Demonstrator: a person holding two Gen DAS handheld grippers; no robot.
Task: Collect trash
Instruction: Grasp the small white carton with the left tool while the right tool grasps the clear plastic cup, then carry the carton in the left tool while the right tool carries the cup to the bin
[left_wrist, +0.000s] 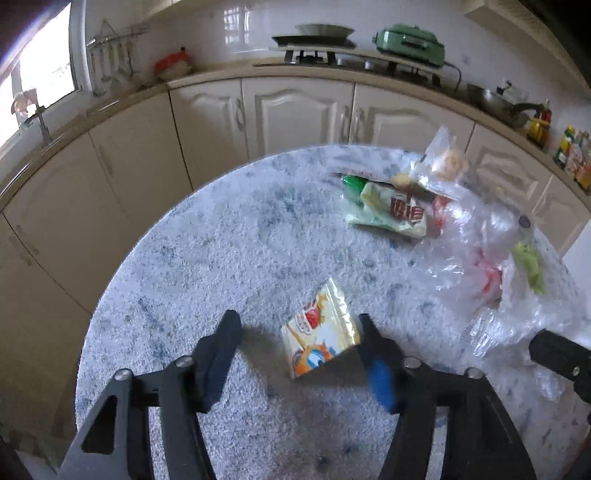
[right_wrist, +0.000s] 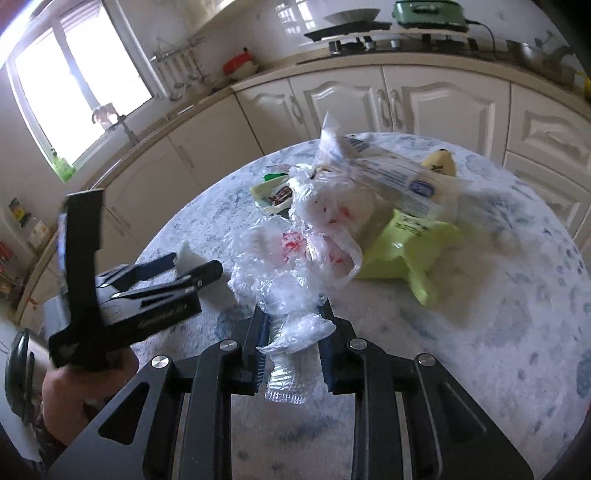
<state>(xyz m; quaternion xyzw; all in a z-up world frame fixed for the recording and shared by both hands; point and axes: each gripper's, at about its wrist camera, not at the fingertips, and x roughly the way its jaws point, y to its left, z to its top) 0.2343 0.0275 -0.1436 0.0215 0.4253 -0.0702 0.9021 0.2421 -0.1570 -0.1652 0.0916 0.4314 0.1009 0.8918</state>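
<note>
Left wrist view is showing the left claw (left_wrist: 295, 334) hovering low over the table (left_wrist: 207, 258), fingers spread wide, with the snack wrapper (left_wrist: 320, 332) sitting between them, touching the right finger and apart from the left one. I'd slide a bit right to centre it before squeezing, since it's thin and could skate away. Over on the right wrist view, the right claw (right_wrist: 291, 332) is clamping the neck of the clear plastic bag (right_wrist: 295, 254), which is trailing ahead of it over a green packet (right_wrist: 406, 251). Both claws are angling down and forward.
</note>
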